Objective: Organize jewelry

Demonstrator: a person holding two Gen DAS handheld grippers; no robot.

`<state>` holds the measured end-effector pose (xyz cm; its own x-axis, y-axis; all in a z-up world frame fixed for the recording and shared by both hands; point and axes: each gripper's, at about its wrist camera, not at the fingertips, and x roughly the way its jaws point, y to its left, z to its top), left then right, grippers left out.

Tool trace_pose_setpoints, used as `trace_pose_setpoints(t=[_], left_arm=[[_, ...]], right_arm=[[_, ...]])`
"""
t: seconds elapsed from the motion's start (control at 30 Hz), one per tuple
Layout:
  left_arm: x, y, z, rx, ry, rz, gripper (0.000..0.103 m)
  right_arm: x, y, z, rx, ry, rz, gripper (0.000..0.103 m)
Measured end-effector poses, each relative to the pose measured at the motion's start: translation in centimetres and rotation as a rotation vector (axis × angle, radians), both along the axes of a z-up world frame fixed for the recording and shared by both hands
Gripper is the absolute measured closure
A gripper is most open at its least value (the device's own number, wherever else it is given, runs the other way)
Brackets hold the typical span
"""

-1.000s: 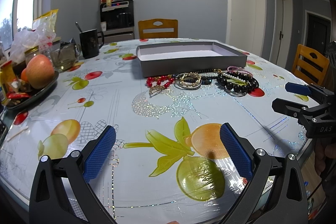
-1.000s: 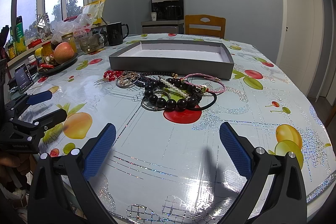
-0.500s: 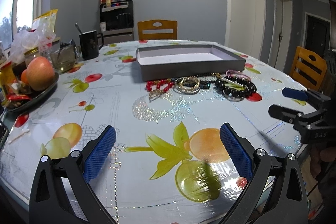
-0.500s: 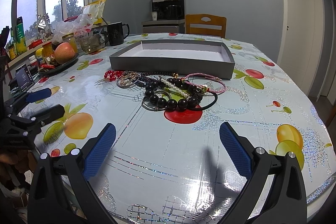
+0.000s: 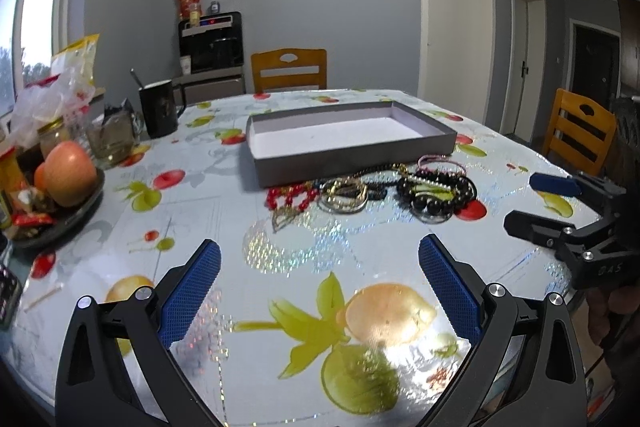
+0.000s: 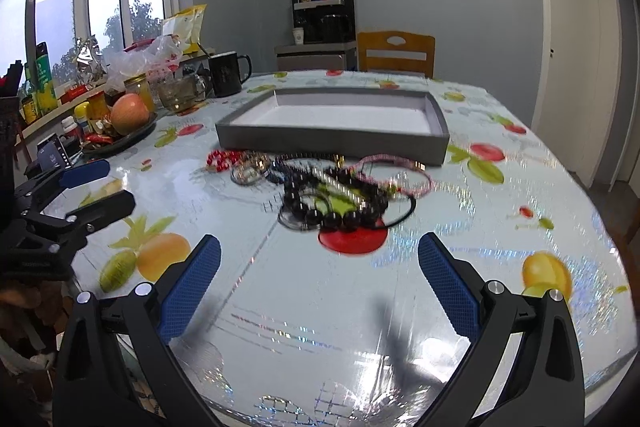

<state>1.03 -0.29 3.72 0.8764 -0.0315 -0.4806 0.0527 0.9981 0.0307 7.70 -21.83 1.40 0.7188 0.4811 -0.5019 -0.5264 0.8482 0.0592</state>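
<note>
The bench (image 5: 200,219) carries a grey tray (image 5: 352,163) at 12 o'clock in the left view. Jewelry (image 5: 372,187) lies bunched just beside the tray's near wall. Left gripper (image 5: 319,281) and right gripper (image 6: 319,279) hover above the bench at 6 o'clock, fingers spread, holding nothing.

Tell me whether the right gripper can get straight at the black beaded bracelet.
Probably yes: the right gripper is open, and only bare tablecloth lies before the black beaded bracelet.
</note>
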Motion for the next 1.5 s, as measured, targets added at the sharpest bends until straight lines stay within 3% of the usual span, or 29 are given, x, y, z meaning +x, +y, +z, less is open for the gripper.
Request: trace_pose_setpoints(t=[0.27, 0.43, 0.63, 0.7, 0.8, 0.87, 1.1, 1.23, 1.27, 1.3, 1.33, 1.37, 1.43, 1.5], left_arm=[[2.6, -0.4, 2.2, 0.024, 0.023, -0.035, 0.005], [5.3, -0.3, 1.9, -0.015, 0.11, -0.078, 0.005], [8.6, -0.8, 1.3, 0.001, 0.21, -0.138, 0.008], [9.8, -1.3, 1.0, 0.012, 0.242, -0.164, 0.015], [11.8, -1.6, 0.2, -0.002, 0.298, -0.185, 0.036], [12.8, -1.8, -0.2, -0.002, 0.318, -0.187, 0.042], [14.7, -1.9, -0.9, -0.006, 0.352, -0.19, 0.044], [15.2, -1.9, -1.6, -0.01, 0.374, -0.199, 0.067], [15.2, -1.9, -1.6, -0.008, 0.37, -0.202, 0.068], [15.1, -1.9, -1.6, -0.016, 0.368, -0.213, 0.083], [15.0, -1.8, -1.5, -0.02, 0.366, -0.215, 0.083], [15.0, -1.8, -1.4, -0.018, 0.362, -0.213, 0.092], [14.7, -1.8, -1.3, -0.019, 0.356, -0.214, 0.095], [14.5, -1.7, -1.2, -0.028, 0.35, -0.217, 0.096]], right_arm=[[3.6, 0.2, 2.4, -0.029, 0.042, 0.008, 0.005], [5.5, 0.8, 1.8, -0.086, 0.091, 0.046, 0.005], [7.7, 1.3, 1.0, -0.119, 0.154, 0.061, 0.005], [8.2, 1.6, 0.8, -0.137, 0.165, 0.066, 0.007], [9.0, 1.8, 0.3, -0.15, 0.186, 0.07, 0.011], [9.3, 1.7, 0.2, -0.157, 0.19, 0.067, 0.015], [10.8, 0.9, 0.6, -0.161, 0.198, 0.055, 0.019], [11.7, 0.8, 0.7, -0.153, 0.213, 0.064, 0.026], [11.8, 0.9, 0.6, -0.156, 0.215, 0.07, 0.029], [12.0, 1.2, 0.5, -0.162, 0.22, 0.079, 0.032], [12.2, 1.3, 0.4, -0.166, 0.224, 0.086, 0.033], [12.5, 1.6, 0.2, -0.169, 0.234, 0.096, 0.038], [12.9, 2.0, -0.2, -0.171, 0.253, 0.116, 0.046], [13.4, 2.2, -0.8, -0.167, 0.283, 0.134, 0.066]])
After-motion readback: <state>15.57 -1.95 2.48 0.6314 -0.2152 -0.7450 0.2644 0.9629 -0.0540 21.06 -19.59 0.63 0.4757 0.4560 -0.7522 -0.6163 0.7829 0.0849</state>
